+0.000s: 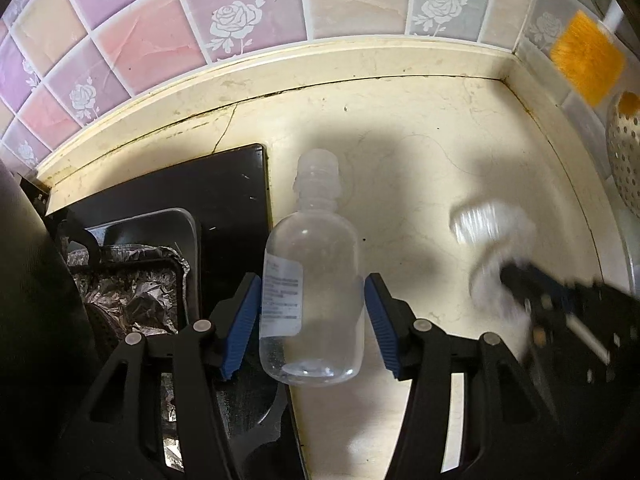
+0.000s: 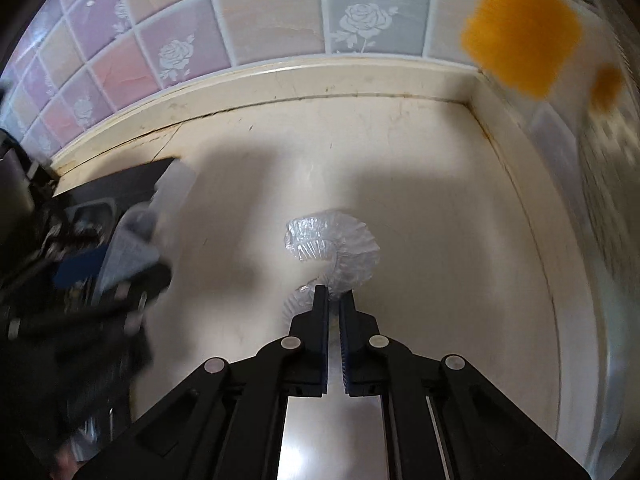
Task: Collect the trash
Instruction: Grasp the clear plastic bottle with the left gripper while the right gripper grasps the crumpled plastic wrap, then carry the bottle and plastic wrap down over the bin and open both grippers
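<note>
Empty clear bottle [image 1: 312, 280] clamped in left hand-held gripper [image 1: 310, 320].

Home kitchen: rose-patterned wall tiles [image 1: 236, 20], stained countertop [image 1: 420, 152], foil-lined stove [image 1: 136, 280].

One clear plastic bottle [image 1: 312, 280], one crumpled clear plastic wrapper [image 2: 336, 248], one foil-lined tray [image 1: 132, 284], one orange brush [image 2: 520, 32], one perforated metal ladle [image 1: 624, 160], two grippers.
</note>
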`<state>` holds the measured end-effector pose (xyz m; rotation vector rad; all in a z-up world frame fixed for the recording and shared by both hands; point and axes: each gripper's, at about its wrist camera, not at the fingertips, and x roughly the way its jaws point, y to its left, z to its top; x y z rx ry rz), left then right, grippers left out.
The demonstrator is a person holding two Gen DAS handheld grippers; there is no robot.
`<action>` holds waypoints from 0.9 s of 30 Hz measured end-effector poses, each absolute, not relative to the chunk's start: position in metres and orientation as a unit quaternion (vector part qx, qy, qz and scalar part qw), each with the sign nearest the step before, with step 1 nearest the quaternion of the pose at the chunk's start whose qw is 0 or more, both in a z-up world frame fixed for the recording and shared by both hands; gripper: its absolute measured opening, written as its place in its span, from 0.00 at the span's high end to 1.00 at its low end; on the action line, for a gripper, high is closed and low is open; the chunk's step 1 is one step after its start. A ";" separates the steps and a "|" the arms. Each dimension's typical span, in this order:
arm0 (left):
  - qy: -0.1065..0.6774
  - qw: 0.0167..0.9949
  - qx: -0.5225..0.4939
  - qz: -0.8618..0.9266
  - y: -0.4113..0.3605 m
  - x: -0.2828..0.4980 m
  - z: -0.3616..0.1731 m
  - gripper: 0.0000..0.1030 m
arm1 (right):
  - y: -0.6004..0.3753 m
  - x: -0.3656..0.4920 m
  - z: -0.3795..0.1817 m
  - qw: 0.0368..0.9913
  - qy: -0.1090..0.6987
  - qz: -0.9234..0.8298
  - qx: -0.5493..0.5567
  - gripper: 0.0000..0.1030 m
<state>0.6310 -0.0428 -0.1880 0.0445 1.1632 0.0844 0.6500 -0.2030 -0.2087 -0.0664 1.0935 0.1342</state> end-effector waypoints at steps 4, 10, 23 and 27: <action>0.545 0.837 0.013 0.040 -0.042 0.615 -0.186 0.54 | -0.216 0.618 -0.206 0.852 0.519 0.061 -0.011 0.96; 0.535 0.845 0.006 0.009 -0.048 0.570 -0.164 0.55 | -0.235 0.556 -0.190 0.856 0.514 0.057 0.017 0.96; 0.511 0.854 -0.004 -0.094 -0.037 0.386 -0.104 0.55 | -0.228 0.361 -0.152 0.866 0.495 0.032 0.058 0.96; 0.501 0.857 0.003 -0.124 -0.028 0.323 -0.098 0.55 | -0.218 0.290 -0.150 0.867 0.492 0.019 0.070 0.96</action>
